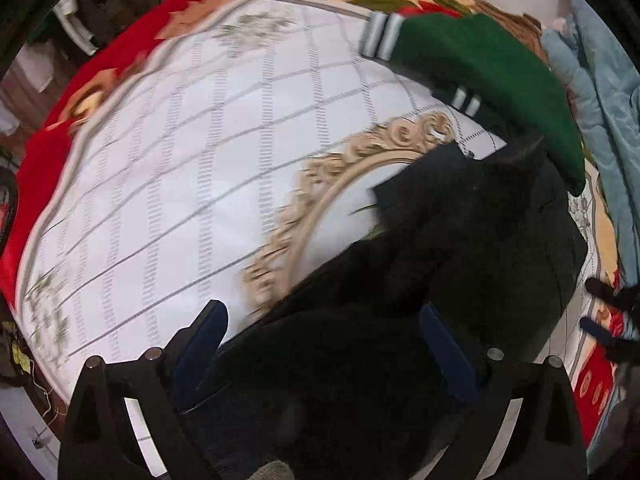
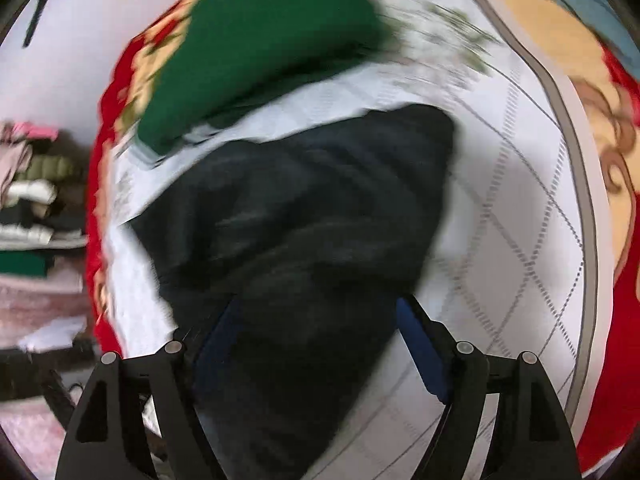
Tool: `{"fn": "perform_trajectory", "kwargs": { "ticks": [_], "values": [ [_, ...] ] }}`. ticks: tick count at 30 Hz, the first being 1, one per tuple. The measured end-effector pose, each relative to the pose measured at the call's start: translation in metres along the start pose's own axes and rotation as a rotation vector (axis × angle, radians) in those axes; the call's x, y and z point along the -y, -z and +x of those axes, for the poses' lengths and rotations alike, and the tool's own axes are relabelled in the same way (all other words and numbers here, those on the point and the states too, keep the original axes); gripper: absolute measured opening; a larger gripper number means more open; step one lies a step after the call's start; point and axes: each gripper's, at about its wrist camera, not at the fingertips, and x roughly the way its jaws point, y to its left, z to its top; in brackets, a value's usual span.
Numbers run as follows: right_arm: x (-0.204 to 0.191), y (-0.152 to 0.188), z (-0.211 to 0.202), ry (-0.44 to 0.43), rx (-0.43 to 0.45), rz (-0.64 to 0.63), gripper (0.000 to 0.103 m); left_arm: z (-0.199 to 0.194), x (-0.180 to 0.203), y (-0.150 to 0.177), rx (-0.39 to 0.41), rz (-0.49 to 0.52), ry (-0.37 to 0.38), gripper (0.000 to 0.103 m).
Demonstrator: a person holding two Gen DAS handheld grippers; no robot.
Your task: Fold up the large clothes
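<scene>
The dark garment (image 1: 420, 264) lies on the bed (image 1: 168, 184), on the white quilted part of the cover, and it is directly in front of both my grippers. My left gripper (image 1: 324, 344) has its jaws spread wide, and the dark cloth fills the space between them and goes on forward and to the right from there. My right gripper (image 2: 320, 344) also has its jaws apart, with the same garment (image 2: 304, 208) running between them and away from me, toward a folded green sweater (image 2: 264, 40) that rests at the far edge. I cannot tell from these blurred views if the cloth only lies under the open jaws or hangs from them.

In the right view the long axis of the garment goes roughly straight ahead. In the left view it goes diagonally toward the right. So I judge each gripper is at a near end of the cloth, about equally close, and the next fold must carry this near edge forward along that axis, toward the green sweater (image 1: 492, 80).
</scene>
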Motion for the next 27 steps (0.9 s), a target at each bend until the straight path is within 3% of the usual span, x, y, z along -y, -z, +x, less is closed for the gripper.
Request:
{"fn": "perform_trajectory", "kwargs": {
  "ticks": [4,6,7,10,11,13,15,17,18,19,21,23,24,25,27],
  "values": [
    [0.051,-0.03,0.039,-0.091,0.021,0.1,0.082,0.044,0.022,-0.02,-0.022,0.018,-0.074,0.103],
    [0.069,-0.044,0.063,-0.245,0.016,0.18,0.078,0.057,0.021,-0.028,-0.038,0.004,-0.063,0.103],
    [0.073,-0.048,0.07,-0.297,0.036,0.205,0.06,0.059,0.018,-0.032,-0.041,-0.004,-0.058,0.103],
    [0.077,-0.045,0.074,-0.331,0.057,0.235,0.021,0.057,0.016,-0.036,-0.052,0.006,-0.054,0.103],
    [0.079,-0.039,0.069,-0.338,0.065,0.253,0.018,0.054,0.016,-0.036,-0.055,0.014,-0.056,0.103],
    [0.093,-0.016,0.048,-0.35,0.071,0.345,0.017,0.044,0.019,-0.031,-0.061,0.042,-0.045,0.103],
    [0.107,0.009,0.031,-0.296,0.039,0.403,0.017,0.031,0.027,-0.017,-0.073,0.089,-0.054,0.103],
    [0.122,0.03,0.021,-0.195,-0.038,0.407,0.025,0.019,0.033,-0.003,-0.085,0.114,-0.06,0.103],
    [0.13,0.04,0.014,-0.113,-0.09,0.386,0.036,0.014,0.035,0.006,-0.097,0.123,-0.059,0.103],
    [0.131,0.048,0.006,-0.052,-0.102,0.354,0.039,0.009,0.038,0.012,-0.099,0.131,-0.067,0.103],
    [0.126,0.057,-0.02,0.084,-0.046,0.262,0.039,-0.002,0.042,0.021,-0.084,0.143,-0.082,0.103],
    [0.109,0.059,-0.05,0.136,0.058,0.16,0.039,-0.001,0.048,0.024,-0.067,0.144,-0.094,0.103],
    [0.093,0.057,-0.06,0.116,0.091,0.101,0.039,0.003,0.052,0.021,-0.055,0.143,-0.11,0.103],
    [0.075,0.051,-0.06,0.041,0.087,0.044,0.039,0.009,0.054,0.017,-0.051,0.138,-0.125,0.103],
    [0.045,0.036,-0.041,-0.07,0.009,-0.022,0.039,0.023,0.056,0.007,-0.071,0.113,-0.128,0.103]
  ]
}}
